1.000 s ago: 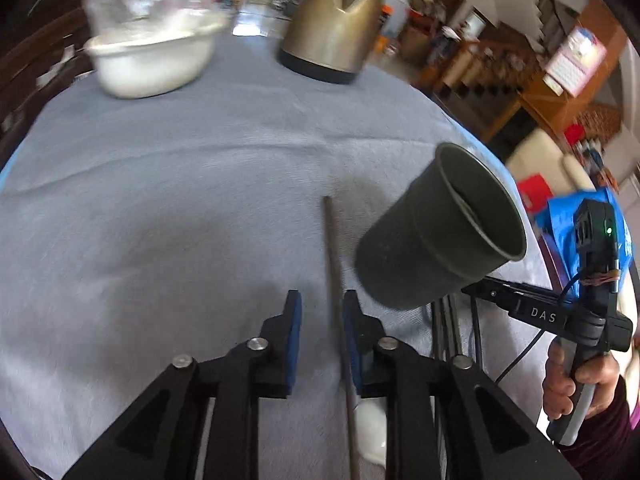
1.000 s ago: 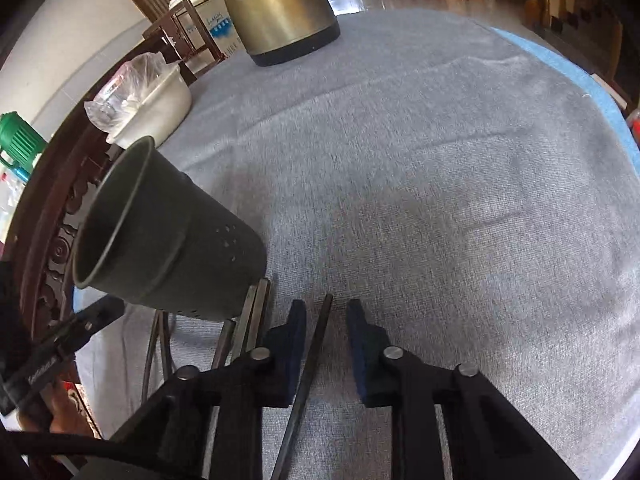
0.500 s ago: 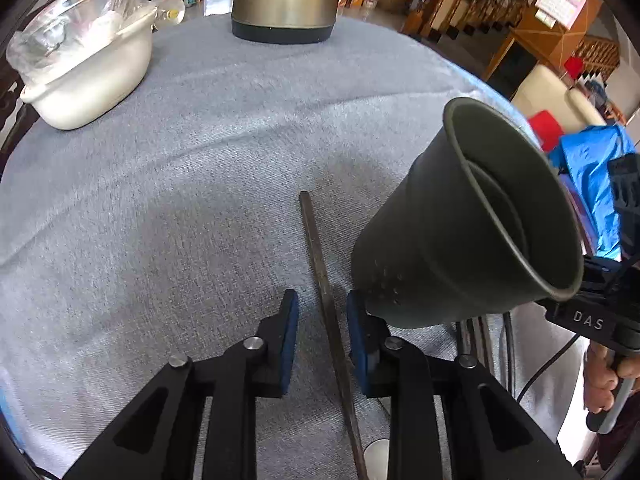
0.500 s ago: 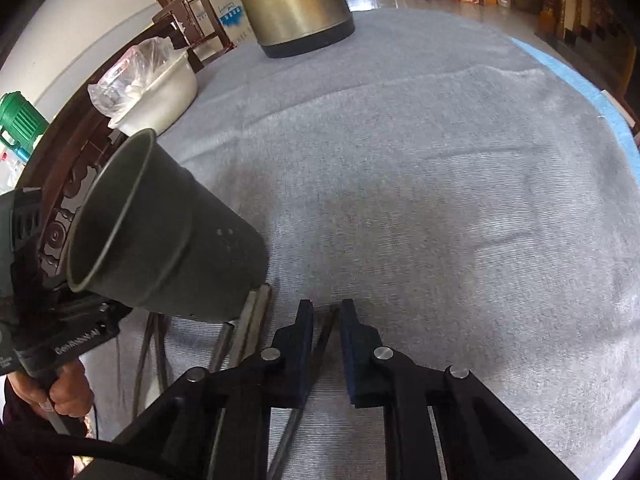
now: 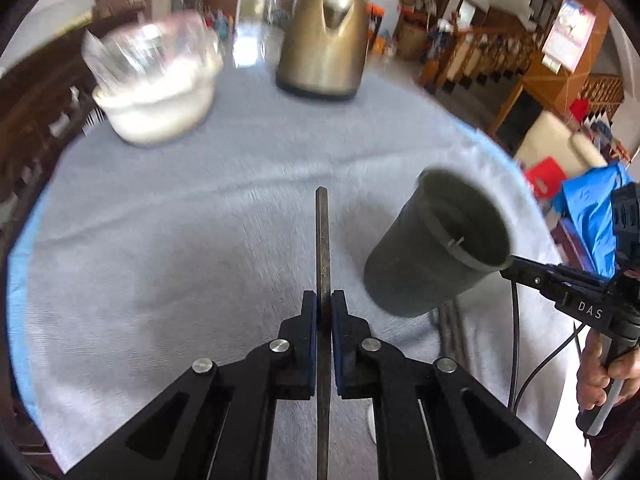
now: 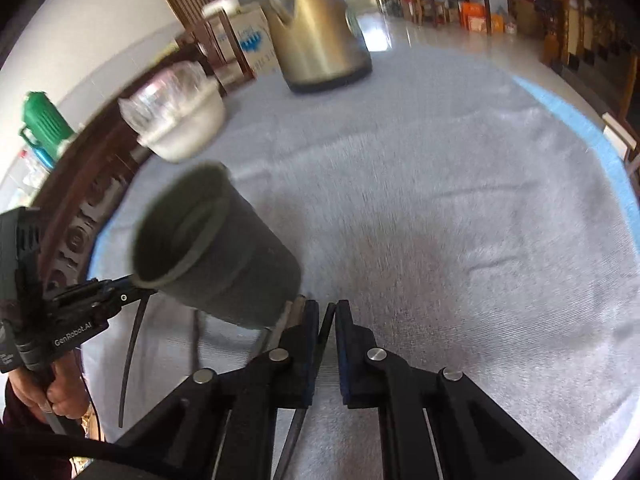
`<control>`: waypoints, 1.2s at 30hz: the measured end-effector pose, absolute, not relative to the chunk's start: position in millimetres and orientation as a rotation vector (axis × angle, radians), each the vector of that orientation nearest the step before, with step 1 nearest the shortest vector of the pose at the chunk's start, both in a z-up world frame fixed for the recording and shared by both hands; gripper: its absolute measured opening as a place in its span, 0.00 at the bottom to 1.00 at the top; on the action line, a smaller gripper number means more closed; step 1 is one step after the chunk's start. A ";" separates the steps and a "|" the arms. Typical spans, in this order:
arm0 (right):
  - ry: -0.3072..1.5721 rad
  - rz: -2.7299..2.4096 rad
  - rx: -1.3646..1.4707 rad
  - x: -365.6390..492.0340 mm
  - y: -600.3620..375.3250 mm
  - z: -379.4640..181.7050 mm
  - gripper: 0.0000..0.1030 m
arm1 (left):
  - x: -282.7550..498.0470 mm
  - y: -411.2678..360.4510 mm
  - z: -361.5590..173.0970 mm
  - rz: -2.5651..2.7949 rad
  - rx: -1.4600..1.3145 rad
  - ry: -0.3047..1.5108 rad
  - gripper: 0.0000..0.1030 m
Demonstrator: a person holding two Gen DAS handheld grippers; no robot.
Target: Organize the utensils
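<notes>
**Steel chopsticks pinched in both grippers, holder waiting between**

A flat metal chopstick (image 5: 322,240) is clamped by the left gripper (image 5: 324,300). The blue pads (image 5: 309,320) are pressed against its two narrow sides, and no gap is seen there. It is gripped somewhere along its middle: a long part runs forward over the grey cloth (image 5: 160,260), and the rest passes back between the fingers. In the right wrist view a second chopstick (image 6: 326,324) is held the same way by the right gripper (image 6: 327,312). Only a short tip shows ahead of its closed fingers, close to the base of the holder.

The dark holder cup (image 5: 432,248) is seen on the cloth between the two grippers, its mouth open. It looks leaning in both views, but this can be the lens, so it cannot be told. More thin utensils (image 5: 448,320) are seen lying beside its base.

Such a chopstick is judged to be light, stiff and smooth, so it can easily turn or slip between the pads. A grip near the middle is preferred (the balance is better there), and the free end is best guided into the cup mouth slowly.
</notes>
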State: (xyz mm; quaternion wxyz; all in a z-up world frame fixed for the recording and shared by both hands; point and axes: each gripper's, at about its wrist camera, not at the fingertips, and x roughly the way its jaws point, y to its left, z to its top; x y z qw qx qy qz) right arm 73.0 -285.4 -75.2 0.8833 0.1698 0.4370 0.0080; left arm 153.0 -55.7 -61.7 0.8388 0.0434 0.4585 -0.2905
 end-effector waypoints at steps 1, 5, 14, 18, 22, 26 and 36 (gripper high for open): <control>0.871 0.023 0.352 65.3 -285.0 -65.8 0.08 | 145.4 -52.2 -49.8 -0.617 0.072 0.931 0.07; 0.740 0.032 0.340 38.4 -283.5 -30.6 0.06 | 117.0 -37.2 -1.7 -0.614 0.012 0.765 0.07; 0.479 0.032 0.339 -11.4 -279.2 41.1 0.05 | 84.6 -24.4 69.0 -0.584 -0.093 0.531 0.07; 0.372 0.017 0.330 -22.1 -281.4 70.9 0.05 | 68.9 -16.0 85.9 -0.579 -0.131 0.455 0.07; 0.311 0.020 0.349 -19.9 -285.5 96.3 0.05 | 61.7 -12.2 93.8 -0.575 -0.139 0.429 0.07; 0.263 0.029 0.355 -10.9 -284.1 122.2 0.05 | 55.5 -10.8 98.6 -0.580 -0.139 0.423 0.07; 0.225 0.017 0.367 29.7 -279.6 160.5 0.05 | 64.3 -9.5 97.0 -0.601 -0.177 0.428 0.07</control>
